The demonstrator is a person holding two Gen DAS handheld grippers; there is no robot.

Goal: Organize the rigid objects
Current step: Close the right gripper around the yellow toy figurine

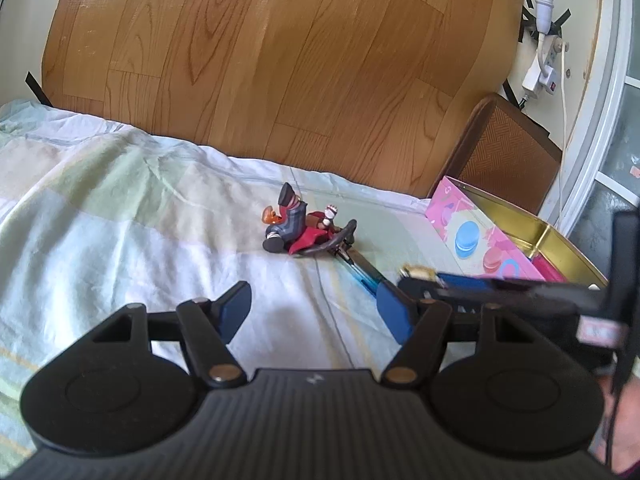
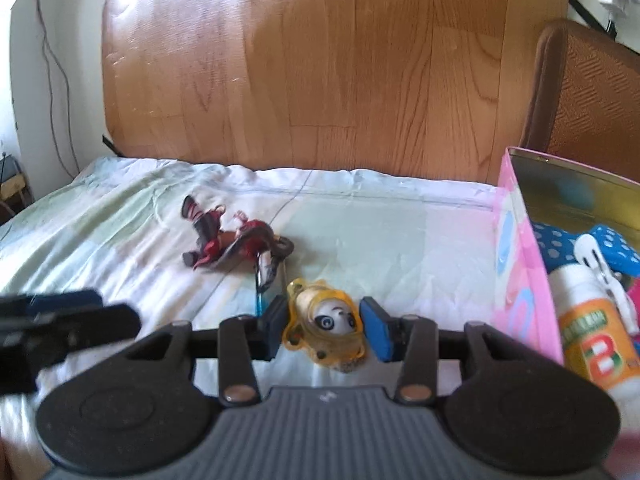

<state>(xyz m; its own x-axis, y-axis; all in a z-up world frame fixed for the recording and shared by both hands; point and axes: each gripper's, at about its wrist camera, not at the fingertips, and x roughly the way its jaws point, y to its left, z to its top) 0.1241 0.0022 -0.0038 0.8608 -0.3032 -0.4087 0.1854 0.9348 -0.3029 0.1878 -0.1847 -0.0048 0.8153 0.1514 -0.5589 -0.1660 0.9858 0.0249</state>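
A: While the right gripper [image 2: 324, 326] brackets the yellow-haired doll head [image 2: 326, 328] at lower centre, its pads sit just beside the head — contact cannot be confirmed.

B: And the left gripper [image 1: 314, 310]?

A: Spread wide, holding nothing. The red-caped figure [image 1: 298, 226] lies mid-frame on the bedsheet [image 1: 120, 200].

B: Step in hand?

A: Grasping the head, I judge. Next: close squarely, lift, carry right to the pink tin [image 2: 516, 264] — already part filled.

Frame edge crops the vitamin bottle [image 2: 596, 344].
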